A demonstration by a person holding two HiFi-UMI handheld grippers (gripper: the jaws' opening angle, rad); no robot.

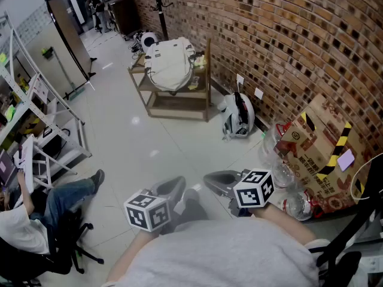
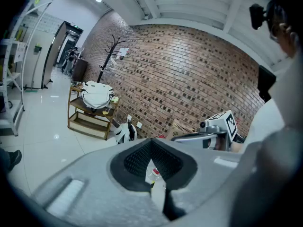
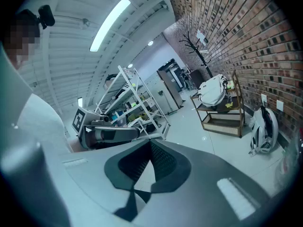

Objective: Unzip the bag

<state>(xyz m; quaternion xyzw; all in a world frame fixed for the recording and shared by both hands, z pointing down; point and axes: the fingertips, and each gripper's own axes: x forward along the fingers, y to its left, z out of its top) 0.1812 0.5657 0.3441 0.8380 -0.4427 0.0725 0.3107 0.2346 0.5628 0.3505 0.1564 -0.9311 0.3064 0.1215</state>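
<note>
Closed and empty, the left gripper [image 1: 175,189] and right gripper [image 1: 214,179] hang before the person's chest; the white bag [image 1: 169,64] lies on a wooden shelf [image 1: 208,82], well apart.

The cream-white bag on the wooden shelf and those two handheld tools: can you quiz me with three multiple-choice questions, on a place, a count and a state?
1. Where is the cream-white fabric bag?
A. on the floor
B. on the wooden two-tier shelf by the brick wall
C. in a gripper
2. How many square-marker cubes show in the head view?
A. one
B. two
C. four
3. How do the fingers of the left gripper and right gripper stand?
A. shut, empty
B. wide open
C. shut on the bag
Answers: 1 B, it rests on the top tier; 2 B, one per gripper; 3 A, each gripper view shows them together, nothing between.
</note>
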